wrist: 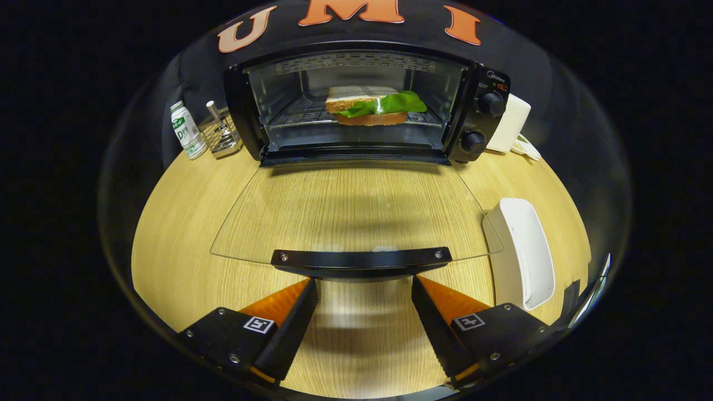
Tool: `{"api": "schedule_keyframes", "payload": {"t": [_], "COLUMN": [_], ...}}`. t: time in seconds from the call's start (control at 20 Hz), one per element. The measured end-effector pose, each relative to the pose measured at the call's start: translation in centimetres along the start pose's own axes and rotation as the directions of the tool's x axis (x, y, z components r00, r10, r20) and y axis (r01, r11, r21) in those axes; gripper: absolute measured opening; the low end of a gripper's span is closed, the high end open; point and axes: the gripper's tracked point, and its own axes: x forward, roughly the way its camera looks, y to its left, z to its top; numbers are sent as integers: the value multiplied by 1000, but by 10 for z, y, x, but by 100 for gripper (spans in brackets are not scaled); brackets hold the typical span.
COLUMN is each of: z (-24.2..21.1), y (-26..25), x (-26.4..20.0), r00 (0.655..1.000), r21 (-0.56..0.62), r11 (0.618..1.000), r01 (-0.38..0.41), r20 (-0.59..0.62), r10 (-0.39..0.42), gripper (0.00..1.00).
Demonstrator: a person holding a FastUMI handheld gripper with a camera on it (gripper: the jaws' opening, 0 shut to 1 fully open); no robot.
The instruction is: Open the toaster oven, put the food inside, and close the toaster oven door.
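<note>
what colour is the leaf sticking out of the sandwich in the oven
Bright green; the lettuce leaf hangs from the sandwich, clearest in the gripper view. The gripper is open.

You see a black toaster oven (356,100) with black knobs, its clear glass door (356,211) carrying a black handle bar (361,259). Inside lies a brown-crusted sandwich (370,106) with a bright green lettuce leaf. The light wood-grain worktop (178,223) holds a white rectangular dish (526,250) and a white bottle with green label (187,131).
</note>
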Motion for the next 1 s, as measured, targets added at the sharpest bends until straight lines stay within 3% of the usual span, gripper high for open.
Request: {"api": "schedule_keyframes", "payload": {"t": [0.5, 1.0], "z": [42, 122], "y": [-2, -8], "x": [-39, -60], "r00": [1000, 991], "r21": [15, -8], "r11": [1000, 1000], "r01": [-15, 15], "r20": [1, 131], "r10": [15, -13], "gripper": [100, 100]}}
